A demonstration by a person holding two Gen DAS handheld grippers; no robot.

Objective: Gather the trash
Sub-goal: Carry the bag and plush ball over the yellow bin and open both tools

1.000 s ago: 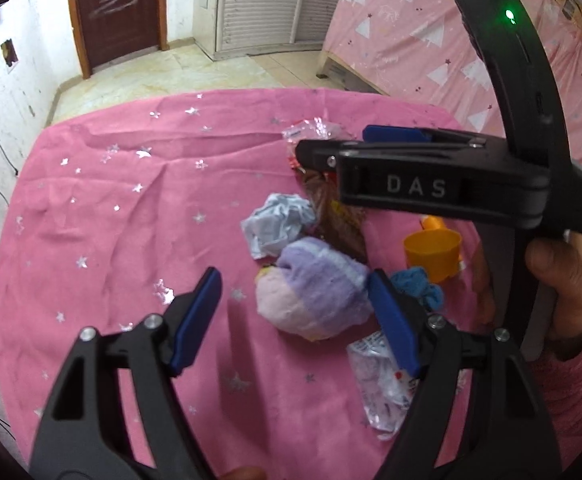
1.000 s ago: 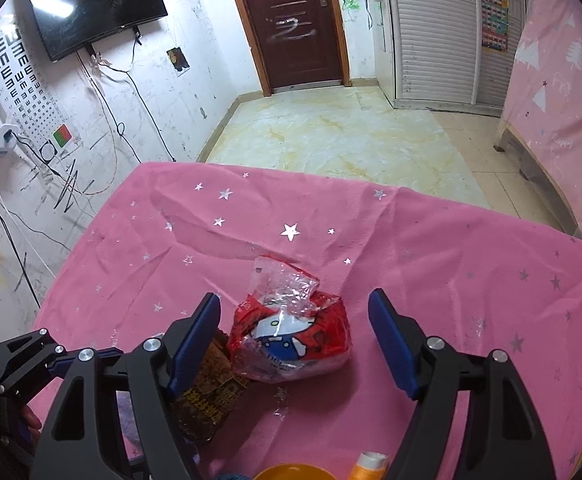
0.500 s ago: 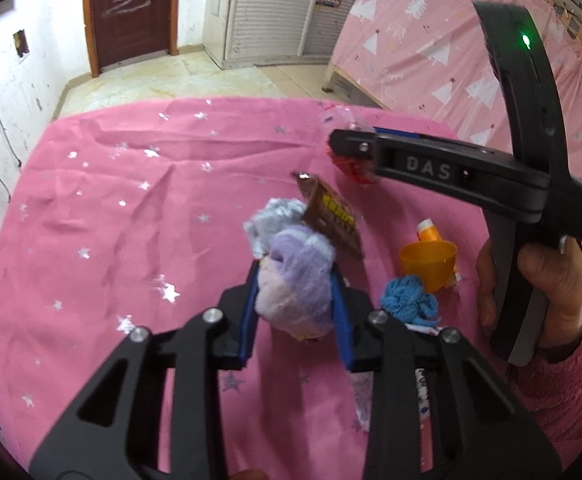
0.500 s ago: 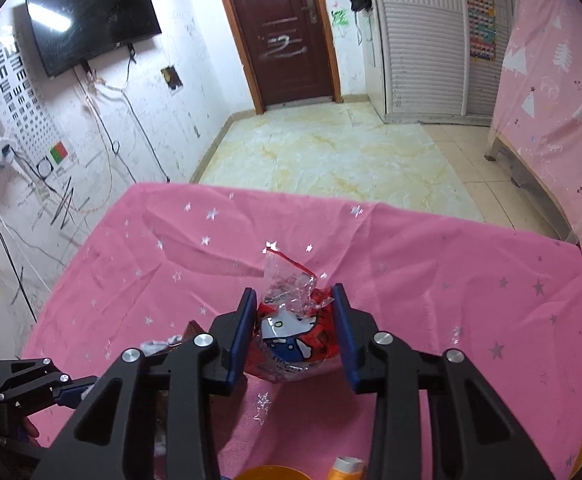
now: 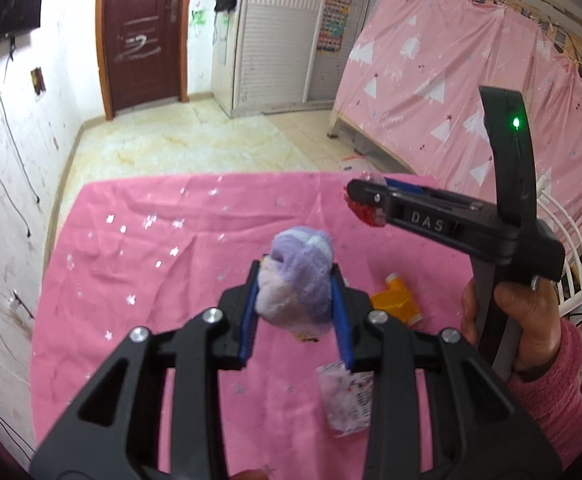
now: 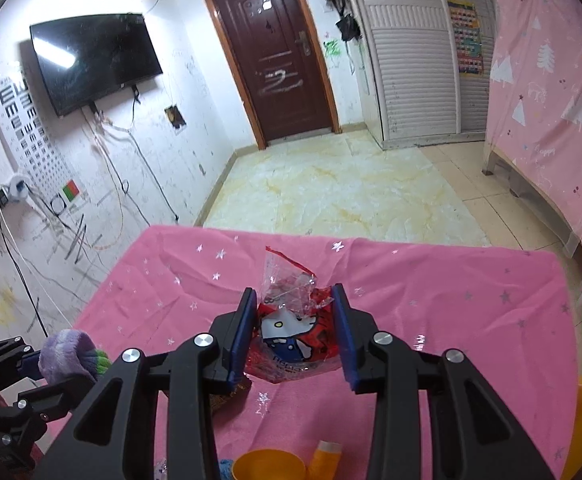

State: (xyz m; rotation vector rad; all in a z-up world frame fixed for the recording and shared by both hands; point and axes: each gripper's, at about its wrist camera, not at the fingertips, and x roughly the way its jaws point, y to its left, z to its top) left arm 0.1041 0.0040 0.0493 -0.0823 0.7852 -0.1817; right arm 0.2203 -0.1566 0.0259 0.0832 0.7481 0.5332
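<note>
Left wrist view, centre frame: the left gripper (image 5: 295, 309), jaws just closed, pinches the purple sock ball (image 5: 297, 280) and has lifted it off the pink tablecloth (image 5: 139, 264), while the right gripper (image 6: 293, 334) likewise pinches the red cartoon wrapper (image 6: 291, 336), so both pieces look ready for binning.

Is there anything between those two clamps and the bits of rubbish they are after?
Nothing visible: the left gripper is shut on the purple cloth wad, and the right gripper on the red cartoon wrapper. No bin shows in either view, so the way there cannot be judged.
</note>
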